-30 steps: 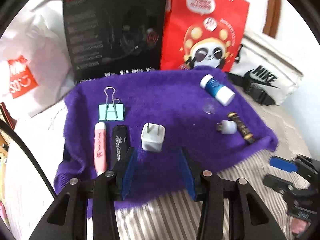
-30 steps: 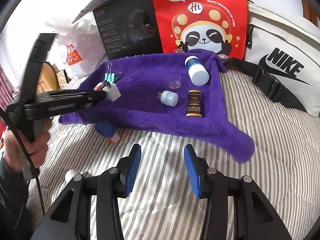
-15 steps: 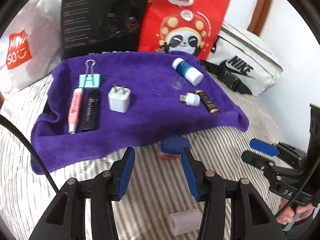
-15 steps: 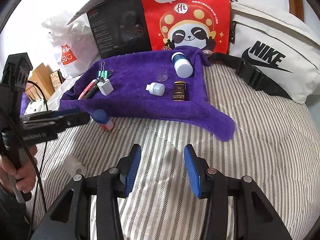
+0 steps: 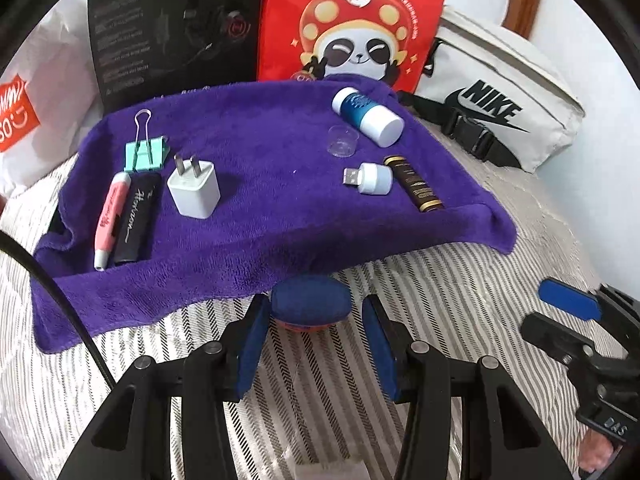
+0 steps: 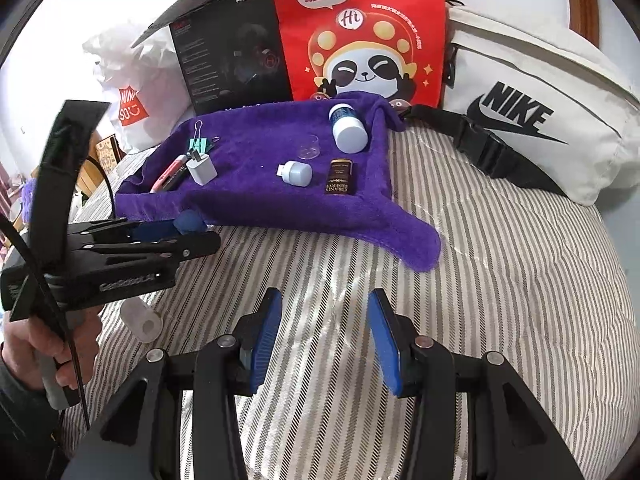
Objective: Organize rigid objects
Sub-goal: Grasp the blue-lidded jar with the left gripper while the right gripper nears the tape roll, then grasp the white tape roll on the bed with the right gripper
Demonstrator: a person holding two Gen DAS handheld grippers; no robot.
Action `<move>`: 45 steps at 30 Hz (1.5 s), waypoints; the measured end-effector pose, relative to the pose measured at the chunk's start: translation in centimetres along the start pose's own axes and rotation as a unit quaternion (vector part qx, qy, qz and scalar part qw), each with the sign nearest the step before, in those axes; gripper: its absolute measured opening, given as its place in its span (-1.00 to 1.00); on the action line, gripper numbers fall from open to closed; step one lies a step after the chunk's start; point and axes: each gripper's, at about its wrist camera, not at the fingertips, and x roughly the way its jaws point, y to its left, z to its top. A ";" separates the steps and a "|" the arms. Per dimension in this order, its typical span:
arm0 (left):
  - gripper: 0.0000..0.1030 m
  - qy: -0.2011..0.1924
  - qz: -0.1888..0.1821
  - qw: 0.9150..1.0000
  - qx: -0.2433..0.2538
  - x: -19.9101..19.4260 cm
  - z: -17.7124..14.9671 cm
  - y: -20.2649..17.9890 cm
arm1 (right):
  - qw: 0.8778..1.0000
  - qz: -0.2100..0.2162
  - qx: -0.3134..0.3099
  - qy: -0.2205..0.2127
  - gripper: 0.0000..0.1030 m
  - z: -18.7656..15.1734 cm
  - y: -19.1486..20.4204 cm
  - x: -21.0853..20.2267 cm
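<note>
A purple towel [image 5: 280, 216] on the striped bedding carries a mint binder clip [image 5: 144, 152], a pink pen [image 5: 110, 216], a black stick [image 5: 136, 216], a white charger [image 5: 194, 194], a blue and white bottle [image 5: 368, 118], a clear cap [image 5: 342, 141], a USB light [image 5: 370, 178] and a brown tube [image 5: 414, 189]. Just off the towel's front edge lies a blue-capped object [image 5: 310, 306]. My left gripper [image 5: 316, 332] is open around it, and the right pad stands clear of it. My right gripper [image 6: 324, 336] hangs open over bare bedding with nothing between its fingers.
Behind the towel stand a black box [image 5: 172, 28] and a red panda bag [image 5: 356, 24], with a white Nike bag [image 6: 532, 108] to the right and a white shopping bag [image 5: 36, 92] to the left. A small white cylinder [image 6: 144, 322] lies on the bedding near a hand [image 6: 36, 344].
My left gripper pulled back off the towel and sank to the bedding, so the blue-capped object now sits between its fingers. The right gripper drifted slightly and stayed open.
</note>
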 end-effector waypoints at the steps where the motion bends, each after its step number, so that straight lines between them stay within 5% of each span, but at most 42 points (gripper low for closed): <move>1: -0.11 0.002 0.004 1.000 -0.006 0.2 0.0 0.1 | 1.000 -0.001 0.000 0.001 -0.13 -0.1 -0.1 0.0; 7: -0.32 -0.003 0.008 1.000 -0.016 0.7 0.4 0.0 | 1.000 -0.006 -0.005 0.007 -0.13 0.0 -0.1 0.4; 13: -0.32 -0.006 -0.006 1.000 -0.017 0.1 0.4 0.6 | 1.000 -0.001 -0.017 0.009 -0.13 -0.2 0.6 0.4; 31: -0.32 -0.045 0.056 0.994 -0.084 -5.0 -1.4 10.0 | 0.991 0.081 -0.103 0.025 -0.13 -2.2 9.3 1.4; 45: -0.32 -0.043 0.046 0.994 -0.093 -5.6 -2.2 11.3 | 0.983 0.099 -0.149 0.034 -0.12 -3.3 12.6 1.6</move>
